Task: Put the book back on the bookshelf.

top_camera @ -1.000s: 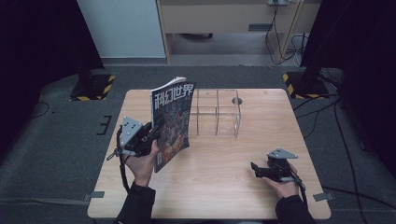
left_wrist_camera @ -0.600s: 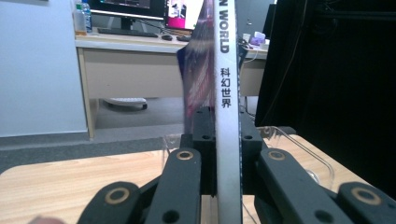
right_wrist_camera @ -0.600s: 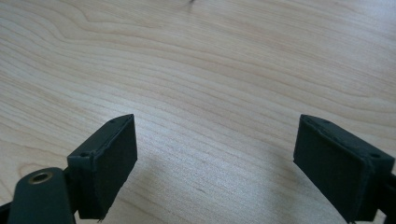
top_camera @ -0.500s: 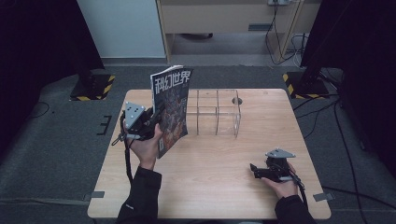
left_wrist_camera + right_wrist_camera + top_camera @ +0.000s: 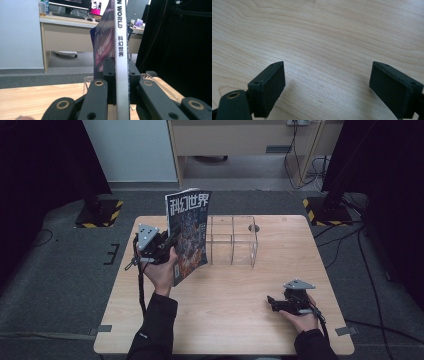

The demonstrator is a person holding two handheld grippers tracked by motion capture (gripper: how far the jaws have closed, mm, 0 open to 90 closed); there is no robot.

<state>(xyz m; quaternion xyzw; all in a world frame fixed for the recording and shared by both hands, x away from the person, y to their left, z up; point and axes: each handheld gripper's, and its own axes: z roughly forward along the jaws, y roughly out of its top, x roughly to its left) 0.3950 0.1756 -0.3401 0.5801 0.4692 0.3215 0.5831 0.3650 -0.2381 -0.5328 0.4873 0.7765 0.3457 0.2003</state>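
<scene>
A magazine point(image 5: 187, 235) with a dark illustrated cover and Chinese title stands upright over the table's left half. My left gripper point(image 5: 171, 246) is shut on its spine edge. In the left gripper view the grey spine point(image 5: 122, 50) runs straight up between the black pads point(image 5: 109, 72). A clear plastic divider rack point(image 5: 232, 240) stands just right of the magazine. My right gripper point(image 5: 271, 302) rests low at the table's front right. It is open, its jaws have just been opening, and there is bare wood between its fingertips point(image 5: 270, 82).
The wooden table point(image 5: 225, 320) has a small round hole point(image 5: 253, 227) at its back edge behind the rack. Dark stands with yellow-black striped feet point(image 5: 100, 215) flank the table on the floor. A desk with monitors point(image 5: 67, 20) lies beyond.
My left hand has carried the upright magazine a little up and away from the person, closer to the rack's level. The right hand has stayed put.
</scene>
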